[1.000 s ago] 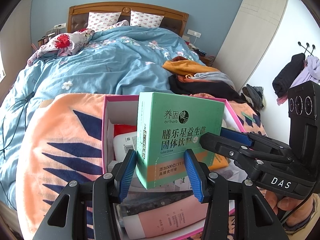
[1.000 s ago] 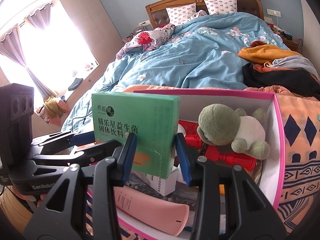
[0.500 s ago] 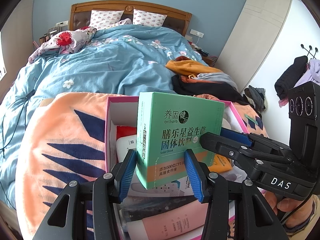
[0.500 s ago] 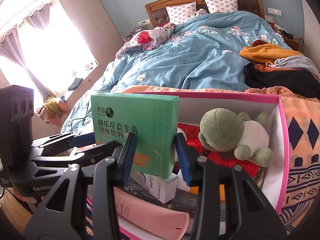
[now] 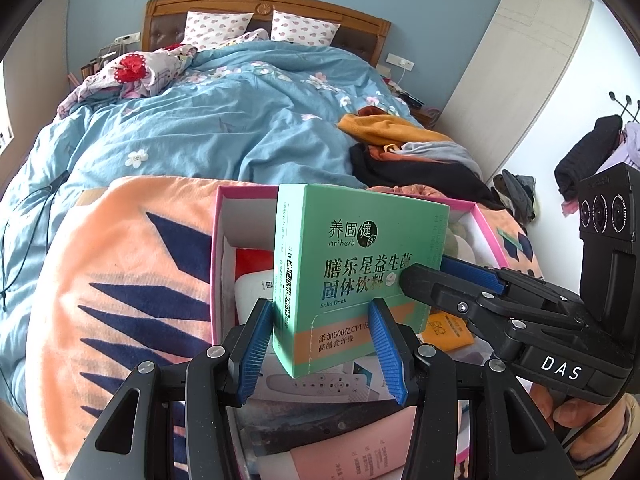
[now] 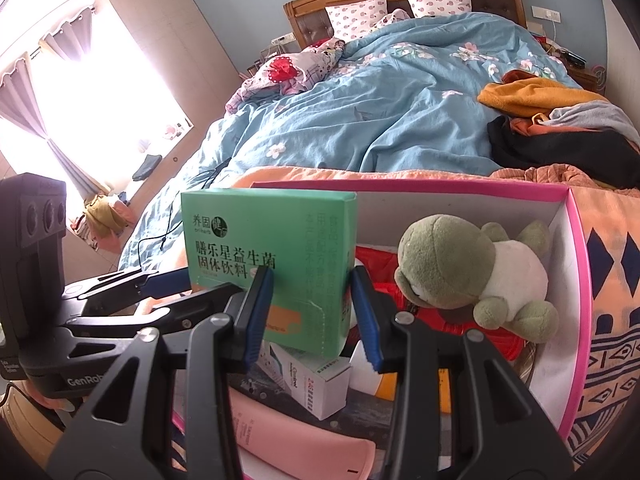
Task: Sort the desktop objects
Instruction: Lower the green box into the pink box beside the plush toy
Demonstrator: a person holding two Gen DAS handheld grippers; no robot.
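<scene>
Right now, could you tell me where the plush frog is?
In the right wrist view, the plush frog lies inside the pink box, against its right wall, right of the green carton.

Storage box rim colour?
Pink rim, white inside; clearest in the right wrist view.

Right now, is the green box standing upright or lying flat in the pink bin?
Upright, held above the contents: the green box stands on edge, clamped by both the left gripper and right gripper.
</scene>
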